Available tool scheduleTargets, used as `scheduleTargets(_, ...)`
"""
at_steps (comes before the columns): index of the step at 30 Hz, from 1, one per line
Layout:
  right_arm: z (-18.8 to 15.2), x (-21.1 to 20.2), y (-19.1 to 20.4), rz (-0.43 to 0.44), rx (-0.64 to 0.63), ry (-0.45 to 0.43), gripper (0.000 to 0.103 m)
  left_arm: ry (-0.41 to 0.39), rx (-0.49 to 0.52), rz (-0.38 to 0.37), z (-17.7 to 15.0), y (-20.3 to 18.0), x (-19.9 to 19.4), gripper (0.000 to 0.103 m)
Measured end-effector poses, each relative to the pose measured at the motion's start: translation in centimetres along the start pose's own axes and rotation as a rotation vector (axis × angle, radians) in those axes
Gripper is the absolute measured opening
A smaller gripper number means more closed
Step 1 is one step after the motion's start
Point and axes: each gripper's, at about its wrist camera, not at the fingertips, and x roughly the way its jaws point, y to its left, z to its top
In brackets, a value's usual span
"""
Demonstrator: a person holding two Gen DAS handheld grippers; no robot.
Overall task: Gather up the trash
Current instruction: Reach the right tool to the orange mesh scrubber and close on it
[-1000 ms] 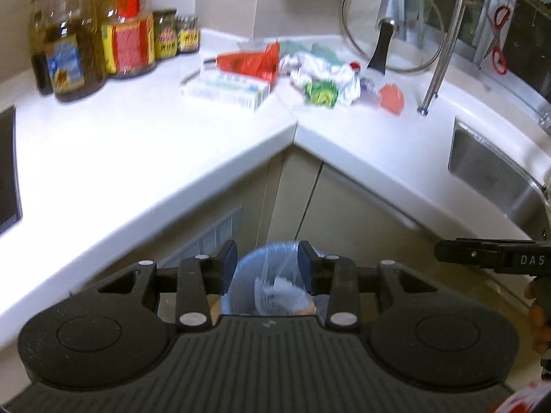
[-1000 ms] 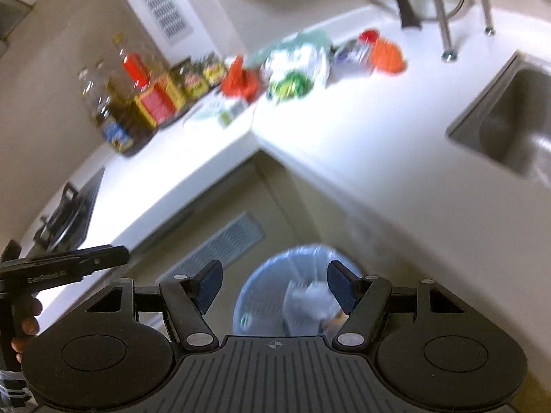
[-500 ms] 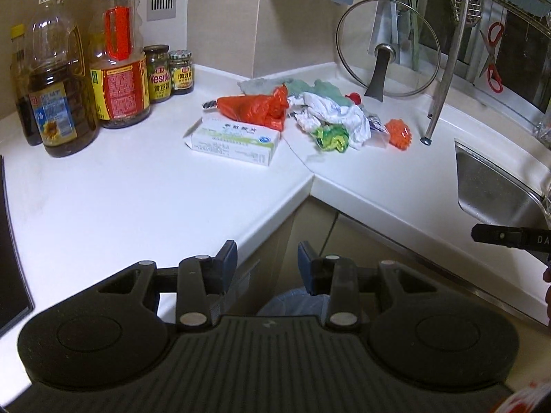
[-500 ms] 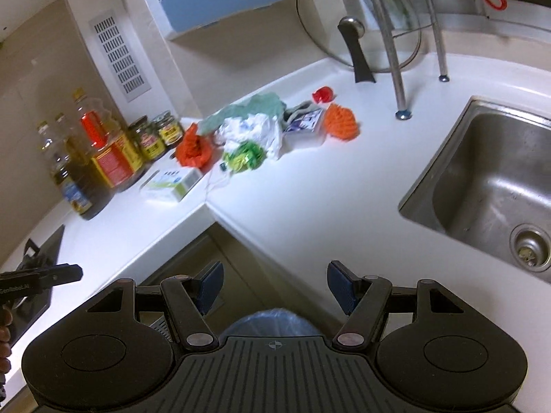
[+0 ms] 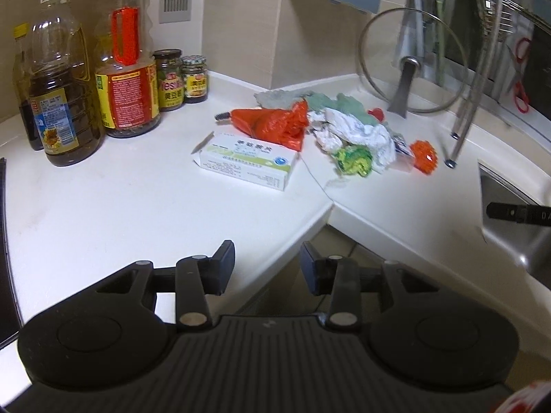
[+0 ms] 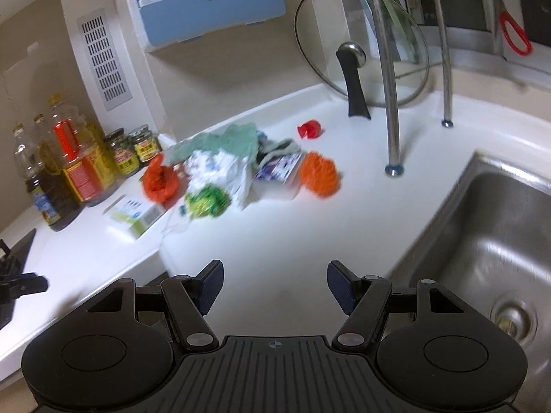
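A pile of trash lies in the corner of the white counter [image 5: 137, 206]: a white and green carton [image 5: 246, 161] [image 6: 136, 215], a red plastic bag [image 5: 275, 125] [image 6: 160, 180], crumpled white paper [image 5: 358, 134] [image 6: 217, 168], a green-yellow wrapper [image 5: 354, 160] [image 6: 206, 201], an orange scrubber [image 5: 424, 156] [image 6: 316, 172] and a red cap [image 6: 311, 129]. My left gripper [image 5: 267, 263] hangs over the counter's front edge, well short of the carton, its jaws opening with nothing between them. My right gripper [image 6: 275, 280] stands open and empty over bare counter beside the sink.
Oil bottles [image 5: 60, 103] and two jars [image 5: 180, 79] line the back left wall. A glass lid [image 6: 361, 44] leans at the back, with rack legs [image 6: 391, 103] in front. The steel sink [image 6: 482, 241] is on the right, a black hob [image 5: 3, 241] far left.
Both views have swung up from the lined bin below the counter to the countertop; the bin is out of sight. The left jaws stand slightly wider.
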Motion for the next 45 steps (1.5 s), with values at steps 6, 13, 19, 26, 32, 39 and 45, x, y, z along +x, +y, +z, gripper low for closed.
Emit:
scheduleTargets(6,3.7,3.9,-2.7,0.007,-0.051,-0.017,0.067,-0.002,-0.044,0.058,1.2,-1.2,2.1,0.039)
scheduleTargets(13,6.8,8.6,-4.6,0.022,-0.104,-0.022,0.067,-0.006,-0.068,0.099,2.4,-2.6,4.6,0.041)
scheduleTargets(19,8.2,12.2,-5.4,0.031,-0.111,-0.018,0.067,-0.009,-0.079,0.132,3.6,-3.1,6.8,0.042)
scheduleTargets(26,8.7,15.3,-6.0,0.033,-0.083,-0.001,0.058,-0.011,-0.081,0.152,4.4,-3.5,8.4,0.048)
scheduleTargets(32,8.7,16.3,-6.3,0.04,-0.081,0.006,0.035,-0.01,-0.07,0.15,5.0,-4.1,9.8,0.055)
scheduleTargets(39,9.0,15.2,-6.8,0.036,-0.072,-0.041,0.022,-0.009,-0.052,0.157,5.6,-5.1,11.9,0.062)
scheduleTargets(45,9.5,13.6,-7.2,0.051,-0.052,-0.071,0.022,-0.009,-0.012,0.217,6.2,-5.6,14.0,0.067)
